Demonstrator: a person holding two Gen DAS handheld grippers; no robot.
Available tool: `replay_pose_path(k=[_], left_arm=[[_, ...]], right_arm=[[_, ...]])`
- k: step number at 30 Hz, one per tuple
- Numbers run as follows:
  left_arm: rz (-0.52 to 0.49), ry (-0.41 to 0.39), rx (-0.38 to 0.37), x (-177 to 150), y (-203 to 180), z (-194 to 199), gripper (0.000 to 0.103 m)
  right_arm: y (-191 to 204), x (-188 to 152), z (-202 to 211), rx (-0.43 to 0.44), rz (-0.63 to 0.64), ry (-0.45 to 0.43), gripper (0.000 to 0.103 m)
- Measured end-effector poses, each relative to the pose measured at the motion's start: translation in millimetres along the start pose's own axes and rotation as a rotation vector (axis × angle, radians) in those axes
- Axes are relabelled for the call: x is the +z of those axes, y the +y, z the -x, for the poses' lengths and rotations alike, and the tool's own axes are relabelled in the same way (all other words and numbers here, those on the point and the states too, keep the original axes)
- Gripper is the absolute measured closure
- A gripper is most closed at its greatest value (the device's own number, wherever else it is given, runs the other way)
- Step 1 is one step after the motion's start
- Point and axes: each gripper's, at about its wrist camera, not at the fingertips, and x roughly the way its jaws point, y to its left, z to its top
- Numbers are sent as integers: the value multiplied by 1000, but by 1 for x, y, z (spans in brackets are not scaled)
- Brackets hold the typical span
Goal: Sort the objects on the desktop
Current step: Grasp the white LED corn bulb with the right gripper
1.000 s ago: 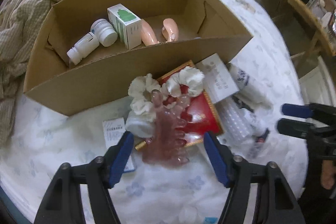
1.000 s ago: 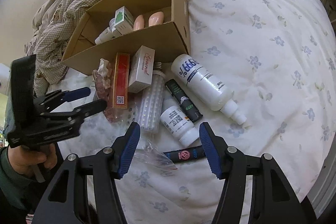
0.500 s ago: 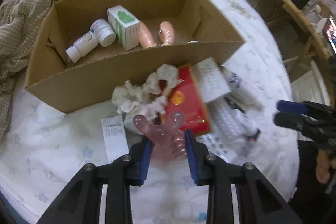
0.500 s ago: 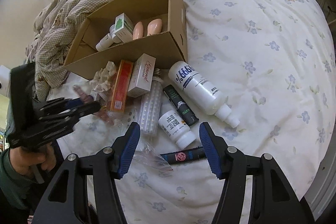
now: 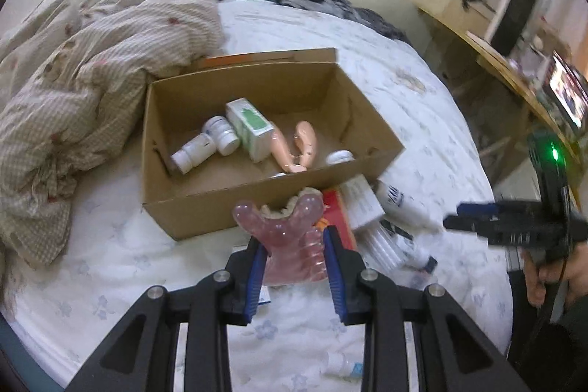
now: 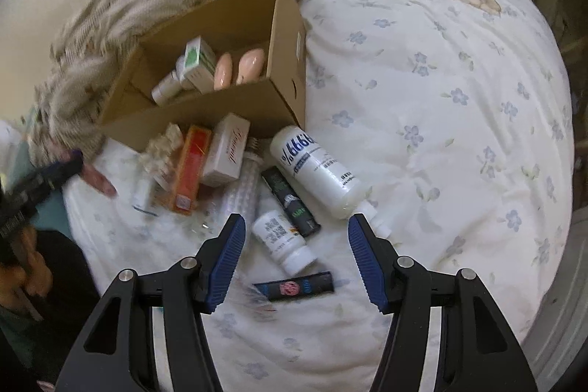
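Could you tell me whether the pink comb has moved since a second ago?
Yes. The pink comb has been lifted off the red box toward the cardboard box.

A crumpled checked blanket (image 5: 92, 68) lies at nine o'clock on the flowered bed sheet (image 6: 441, 79). At three o'clock stands a wooden desk (image 5: 514, 76) with a lit screen (image 5: 567, 94).

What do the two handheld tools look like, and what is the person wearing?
Both tools, left tool and right tool, have black angular frames with silver round bolts and ribbed blue finger pads. The right one's body shows a green light in the left wrist view. A dark green sleeve shows at the left wrist.
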Motion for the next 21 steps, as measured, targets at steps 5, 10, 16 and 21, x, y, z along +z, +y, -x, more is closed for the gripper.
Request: replay_pose_path(k=[5,10,16,21], left_arm=[[22,-9,-41,2,-3,-4,72],[12,-21,-71,4,-9,-4,72],[20,-28,-100,5,-8,-2,72],[43,-28,-133,6,-6,0,72]], right_arm=[[22,-6,-17,20,76,36,44],[47,4,-45,36,77,66,44],[59,20,-78,5,50,132,60],[64,19,-90,-65,71,154,69]])
